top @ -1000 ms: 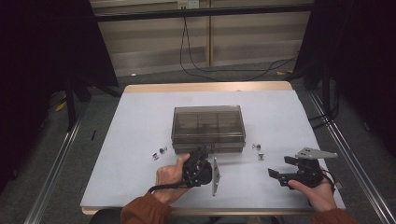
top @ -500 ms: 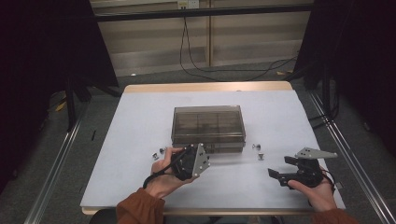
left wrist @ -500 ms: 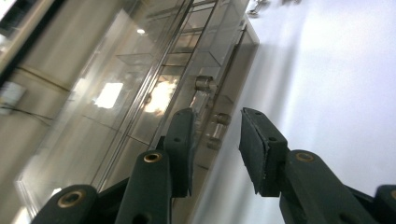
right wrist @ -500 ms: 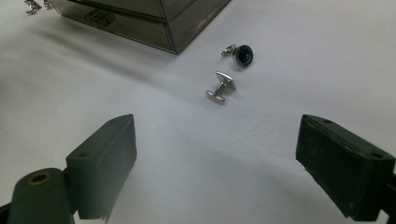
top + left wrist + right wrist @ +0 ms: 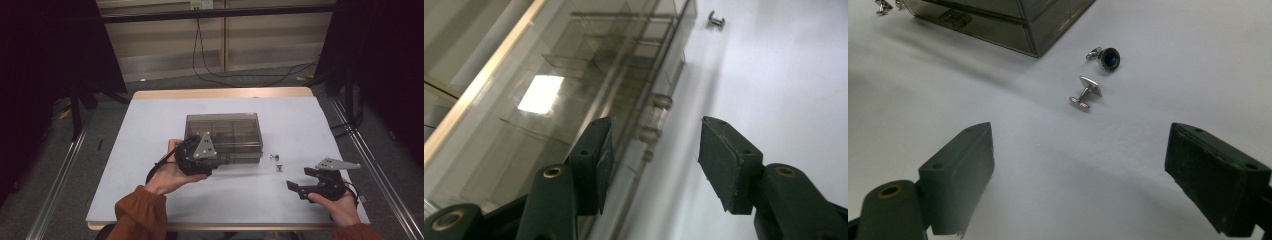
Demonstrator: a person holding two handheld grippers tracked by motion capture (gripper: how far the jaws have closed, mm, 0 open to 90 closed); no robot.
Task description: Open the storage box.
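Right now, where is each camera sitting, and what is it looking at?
High view: sits above the person's side, looks forward and down on the table and clear box; both forearms, left gripper and right gripper show.
Left gripper view: rides the left gripper, looks along the box; open jaws show.
Right gripper view: rides the right gripper, faces two cufflinks; open jaws show.
All three share the box.
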